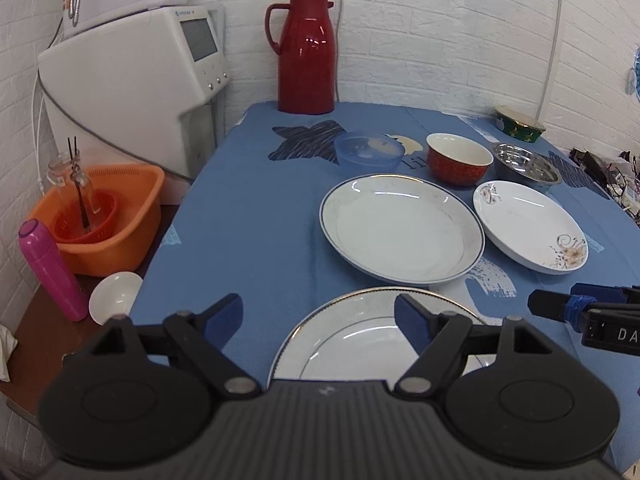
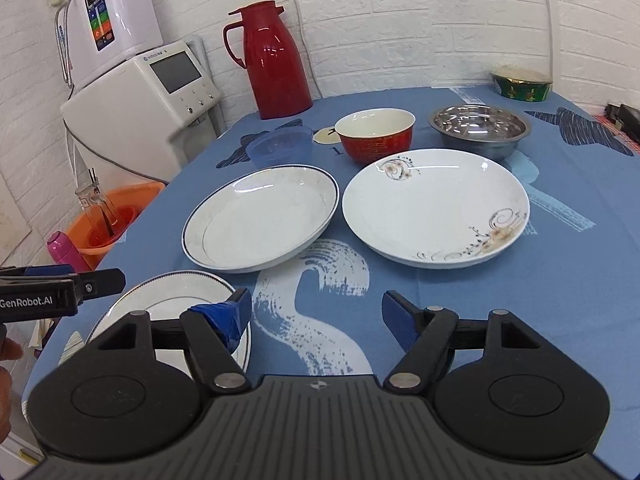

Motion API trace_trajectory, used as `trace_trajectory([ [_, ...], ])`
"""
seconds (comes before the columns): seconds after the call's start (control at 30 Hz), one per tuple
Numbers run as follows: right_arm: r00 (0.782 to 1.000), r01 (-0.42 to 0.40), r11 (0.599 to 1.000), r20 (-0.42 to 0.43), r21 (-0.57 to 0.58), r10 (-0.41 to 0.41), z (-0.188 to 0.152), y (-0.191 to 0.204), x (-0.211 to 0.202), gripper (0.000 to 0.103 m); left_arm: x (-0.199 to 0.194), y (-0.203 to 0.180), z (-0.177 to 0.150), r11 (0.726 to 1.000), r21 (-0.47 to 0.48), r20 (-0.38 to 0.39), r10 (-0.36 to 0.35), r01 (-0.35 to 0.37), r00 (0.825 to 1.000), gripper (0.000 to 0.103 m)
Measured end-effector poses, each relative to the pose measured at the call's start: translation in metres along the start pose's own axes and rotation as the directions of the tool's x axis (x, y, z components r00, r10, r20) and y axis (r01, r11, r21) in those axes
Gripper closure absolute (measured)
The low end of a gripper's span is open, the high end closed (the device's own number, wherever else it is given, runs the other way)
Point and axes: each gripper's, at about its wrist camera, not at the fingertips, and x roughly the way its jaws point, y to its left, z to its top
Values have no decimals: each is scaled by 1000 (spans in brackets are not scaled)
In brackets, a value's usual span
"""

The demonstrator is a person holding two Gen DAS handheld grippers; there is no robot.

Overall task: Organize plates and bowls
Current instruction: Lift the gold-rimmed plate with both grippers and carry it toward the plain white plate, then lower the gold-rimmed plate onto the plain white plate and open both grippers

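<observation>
Three white plates lie on the blue tablecloth: a near gold-rimmed plate (image 1: 360, 340) (image 2: 176, 300), a blue-rimmed plate (image 1: 400, 228) (image 2: 262, 218) in the middle, and a flower-patterned plate (image 1: 528, 226) (image 2: 436, 206) to the right. Behind them stand a blue plastic bowl (image 1: 368, 150) (image 2: 280, 144), a red bowl (image 1: 458, 158) (image 2: 374, 134) and a steel bowl (image 1: 526, 166) (image 2: 480, 126). My left gripper (image 1: 318, 316) hovers open just above the near plate. My right gripper (image 2: 316, 312) is open over the cloth, right of that plate, holding nothing.
A red thermos jug (image 1: 306, 52) (image 2: 272, 60) stands at the back by the brick wall. A green tin (image 1: 520, 124) (image 2: 522, 84) sits far right. Left of the table are white appliances (image 1: 132, 80), an orange basin (image 1: 100, 216), a pink bottle (image 1: 50, 272) and a small white bowl (image 1: 114, 296).
</observation>
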Motion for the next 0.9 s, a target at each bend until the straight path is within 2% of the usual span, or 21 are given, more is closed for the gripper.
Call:
trace_trajectory([
  [0.17,999,-22,1000,-24,4,22,19,-1,32,45,14,6,8,1000,-15,-8,3,-3,1000,25],
  [0.37,995,-25,999,-100,43,29,29,-3,74,44,28,17,15,1000,-26,-16,16,-16,1000,25],
  [0.47,989,-49,996,-137,69,58,33,-2,91,44,34,28,17,999,-44,-24,18,-19,1000,25],
  [0.6,988,-67,998,-140,9,67,41,17,103,44,39,41,18,996,-76,-35,37,-39,999,24],
  [0.63,987,-66,998,-147,-1,65,43,23,105,41,39,44,18,996,-82,-36,42,-45,998,24],
  [0.73,986,-21,999,-167,-45,13,46,36,111,41,40,52,19,994,-95,-35,57,-60,998,24],
  [0.83,978,-94,995,-188,-13,90,47,37,112,41,46,56,23,992,-98,-39,72,-76,997,24],
  [0.9,978,-104,995,-185,-9,101,47,35,111,43,51,55,28,993,-91,-38,70,-73,997,24],
])
